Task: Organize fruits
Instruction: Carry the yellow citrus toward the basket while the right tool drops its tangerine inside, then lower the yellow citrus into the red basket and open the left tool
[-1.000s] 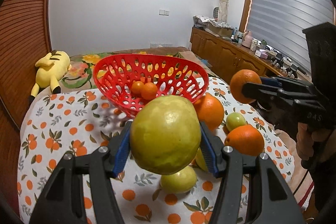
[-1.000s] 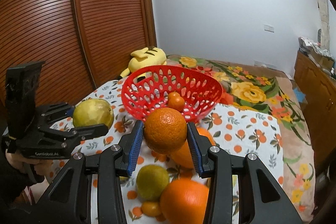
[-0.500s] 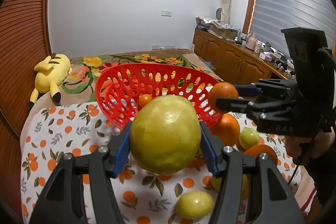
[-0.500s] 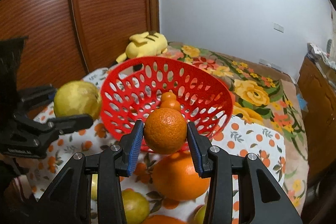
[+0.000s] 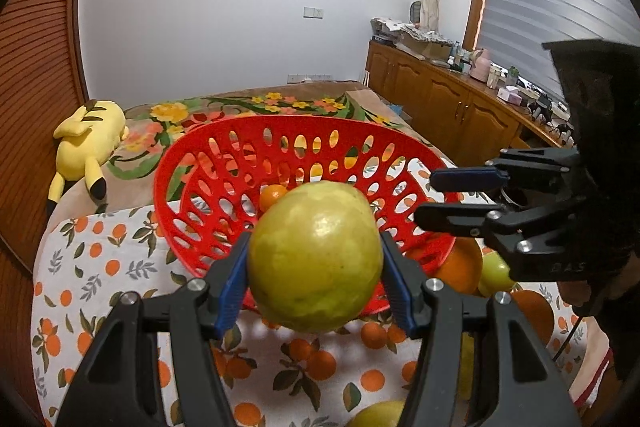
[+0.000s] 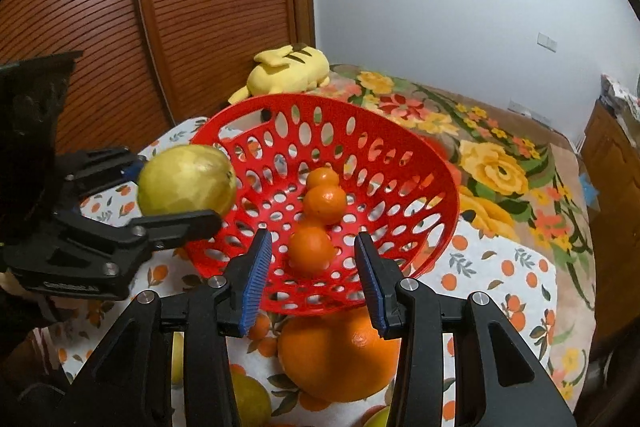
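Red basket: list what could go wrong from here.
1. The big yellow-green fruit, held by the left gripper at the red basket rim, could land on the small oranges and knock them about.
2. The open right gripper hangs over the basket; the two grippers might collide.

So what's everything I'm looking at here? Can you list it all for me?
basket: one, red, perforated, on the cloth.
small oranges: three, orange, inside the basket.
big orange: one, orange, on the cloth just in front of the basket.
yellow-green fruit: one, held at the basket's near rim.
other loose fruit: several, orange and yellow-green, on the cloth; count unclear.
tablecloth: one, white with orange print.
plush toy: one, yellow, behind the basket.
left gripper: black with blue pads, clamped on the fruit.
right gripper: same, open, empty, over the basket.
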